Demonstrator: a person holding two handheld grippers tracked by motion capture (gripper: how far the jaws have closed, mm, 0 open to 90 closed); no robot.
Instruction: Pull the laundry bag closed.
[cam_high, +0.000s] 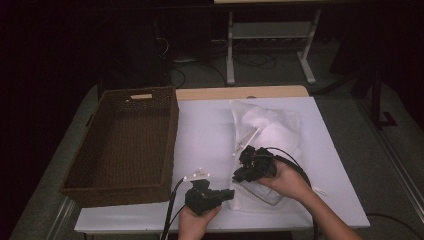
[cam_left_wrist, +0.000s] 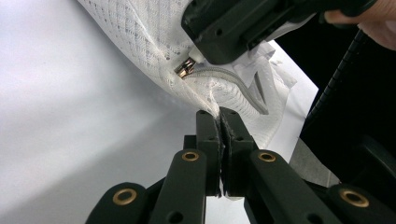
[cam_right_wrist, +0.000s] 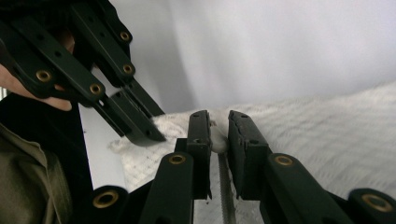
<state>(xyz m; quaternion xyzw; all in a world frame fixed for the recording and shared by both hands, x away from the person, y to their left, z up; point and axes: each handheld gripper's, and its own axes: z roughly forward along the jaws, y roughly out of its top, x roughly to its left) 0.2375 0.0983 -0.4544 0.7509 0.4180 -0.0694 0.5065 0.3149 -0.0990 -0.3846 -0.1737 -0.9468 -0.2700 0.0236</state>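
At the table's left stands a brown wicker basket (cam_high: 125, 142), its inside bare; right of it, on the white table cover (cam_high: 205, 130), lies a white mesh laundry bag (cam_high: 272, 132) holding something white, stretching from mid-table toward the near edge. The left gripper (cam_high: 227, 194), held in the person's left hand (cam_high: 195, 222) at the near edge, has its jaws pressed together on a fold of the bag's mesh at its near left corner, just beside the zipper; the left gripper view shows the fabric pinched between the pads. The right gripper (cam_high: 239, 172), in the right hand (cam_high: 285, 180), sits on the bag just beyond; its jaws stand slightly apart around the white zipper pull (cam_right_wrist: 218, 140), and whether they grip it firmly cannot be told; the brass zipper slider (cam_left_wrist: 186, 68) shows beside that gripper's tip.
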